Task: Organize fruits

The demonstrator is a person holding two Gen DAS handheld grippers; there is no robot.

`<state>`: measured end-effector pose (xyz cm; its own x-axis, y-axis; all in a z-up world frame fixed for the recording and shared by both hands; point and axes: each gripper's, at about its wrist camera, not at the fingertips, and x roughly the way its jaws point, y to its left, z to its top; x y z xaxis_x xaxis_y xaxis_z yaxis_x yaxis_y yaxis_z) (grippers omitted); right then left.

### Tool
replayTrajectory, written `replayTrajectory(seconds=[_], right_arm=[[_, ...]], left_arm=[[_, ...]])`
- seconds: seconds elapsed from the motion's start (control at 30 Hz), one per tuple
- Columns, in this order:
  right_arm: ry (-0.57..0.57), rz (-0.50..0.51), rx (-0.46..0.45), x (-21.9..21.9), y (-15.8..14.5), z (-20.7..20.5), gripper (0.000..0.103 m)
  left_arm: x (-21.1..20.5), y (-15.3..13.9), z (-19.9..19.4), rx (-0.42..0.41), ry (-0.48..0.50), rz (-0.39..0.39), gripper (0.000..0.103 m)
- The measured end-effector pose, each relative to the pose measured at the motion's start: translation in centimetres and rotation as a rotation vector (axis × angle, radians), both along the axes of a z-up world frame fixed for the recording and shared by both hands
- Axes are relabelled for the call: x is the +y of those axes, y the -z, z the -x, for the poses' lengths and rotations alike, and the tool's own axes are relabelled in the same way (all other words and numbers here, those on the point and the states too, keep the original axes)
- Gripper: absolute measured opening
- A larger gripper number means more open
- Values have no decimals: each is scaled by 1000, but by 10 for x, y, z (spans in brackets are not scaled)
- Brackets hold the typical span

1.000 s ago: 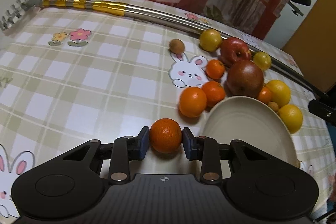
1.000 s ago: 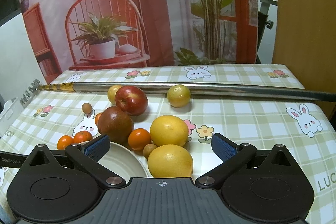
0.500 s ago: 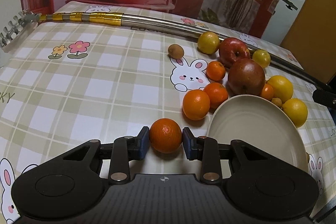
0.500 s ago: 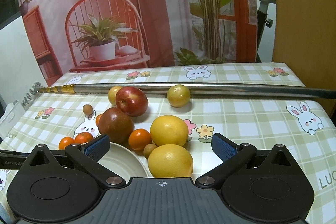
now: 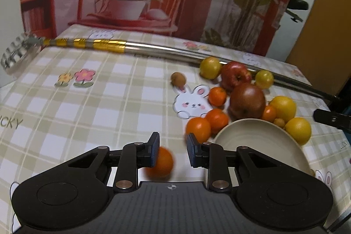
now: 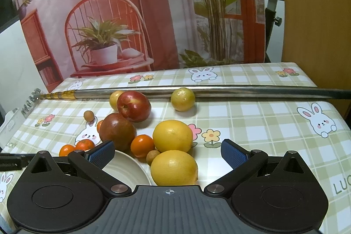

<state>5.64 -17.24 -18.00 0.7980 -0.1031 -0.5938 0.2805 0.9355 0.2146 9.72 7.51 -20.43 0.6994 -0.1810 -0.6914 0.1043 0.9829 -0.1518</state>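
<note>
Table: checked bunny tablecloth (image 5: 87, 115); a long metal pole (image 5: 166, 51) lies across its far side.
Plate: cream plate (image 5: 258, 146), holding nothing, to the right of the left gripper and just in front of the fruit pile.
Fruit pile: apples, yellow citrus and small oranges bunched against the plate's far rim; none is on the plate yet.
Right gripper (image 6: 167, 151): jaws spread wide, holding nothing, parked over the nearest large yellow citrus (image 6: 174, 168).
Left gripper (image 5: 173, 149): jaws closing, a narrow gap left between the pads, checked cloth visible through it, nothing between them.
Task fruit: loose orange (image 5: 163, 165), blurred, low in the left wrist view, below the pad line and left of centre, partly hidden behind the left finger; whether it touches that pad cannot be told.
Deciding relation: the orange lies nearer the camera than the fingertips and off toward the left finger, not on the closing line.
Long axis: none; the orange is round, so approach angle is free.
Nearer hand: the left, clearly.
Change from the earlier frames: the orange then sat squarely between the pads; it is now out of the gap and the gap is narrower. Judgement: the grasp slipped.
Requirement: reopen, re-centre over the orange, then carry it right to the plate.
</note>
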Motion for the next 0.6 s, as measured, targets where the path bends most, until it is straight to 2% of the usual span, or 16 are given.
replayTrajectory(seconds=[0.13, 0.33, 0.5, 0.53, 0.57, 0.6], right_arm=[[2, -7, -2, -1, 1, 0, 102], [5, -6, -7, -3, 0, 2, 102], [14, -24, -8, -7, 2, 2, 102], [13, -26, -7, -6, 3, 2, 102], [12, -27, -7, -5, 3, 2, 102], [9, -26, -7, -4, 4, 2, 102]], left_arm=[[-8, 3, -2, 14, 30, 6, 29], [18, 1, 2, 22, -47, 85, 29], [22, 5, 8, 24, -21, 76, 31], [22, 6, 10, 27, -19, 83, 33], [21, 7, 11, 30, -19, 86, 43], [20, 8, 12, 26, -26, 83, 58]])
